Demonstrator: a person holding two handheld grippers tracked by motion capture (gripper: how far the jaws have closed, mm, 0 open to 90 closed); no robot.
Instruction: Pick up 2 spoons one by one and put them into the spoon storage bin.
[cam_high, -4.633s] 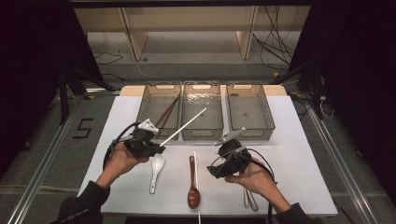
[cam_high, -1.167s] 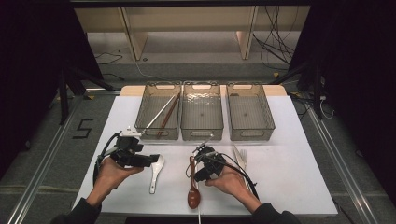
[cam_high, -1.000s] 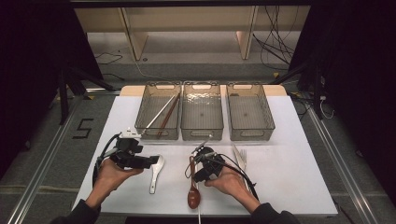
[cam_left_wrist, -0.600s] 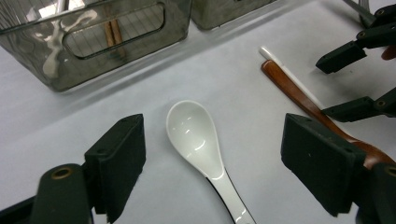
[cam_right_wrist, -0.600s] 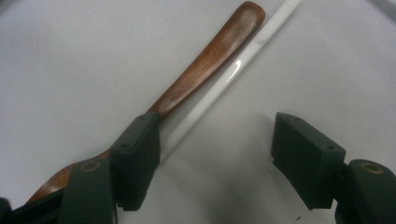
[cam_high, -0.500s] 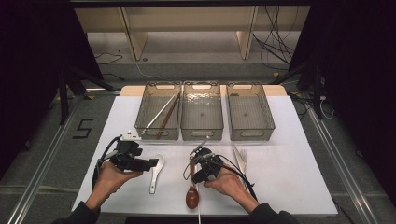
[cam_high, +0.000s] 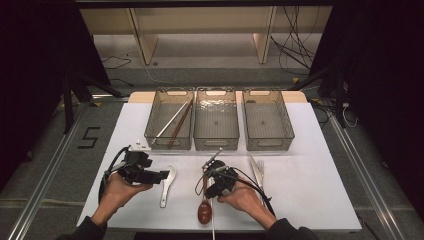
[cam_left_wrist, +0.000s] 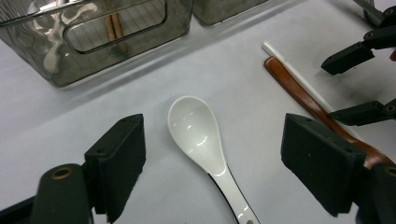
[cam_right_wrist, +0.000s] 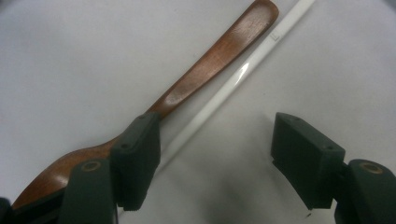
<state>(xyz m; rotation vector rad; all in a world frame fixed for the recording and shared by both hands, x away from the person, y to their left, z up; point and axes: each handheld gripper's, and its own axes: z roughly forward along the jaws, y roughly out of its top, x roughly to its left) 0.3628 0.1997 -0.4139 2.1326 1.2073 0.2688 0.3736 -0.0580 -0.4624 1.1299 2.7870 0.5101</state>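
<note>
On white chopstick (cam_right_wrist: 243, 70): small "L"

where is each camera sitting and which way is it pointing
High view: above the person's side, facing forward and down on the table; both forearms, left gripper and right gripper show.
Left gripper view: on the left gripper, looking down at the white spoon between its open jaws.
Right gripper view: on the right gripper, looking down at the white chopstick.
All three share the wooden spoon.
</note>
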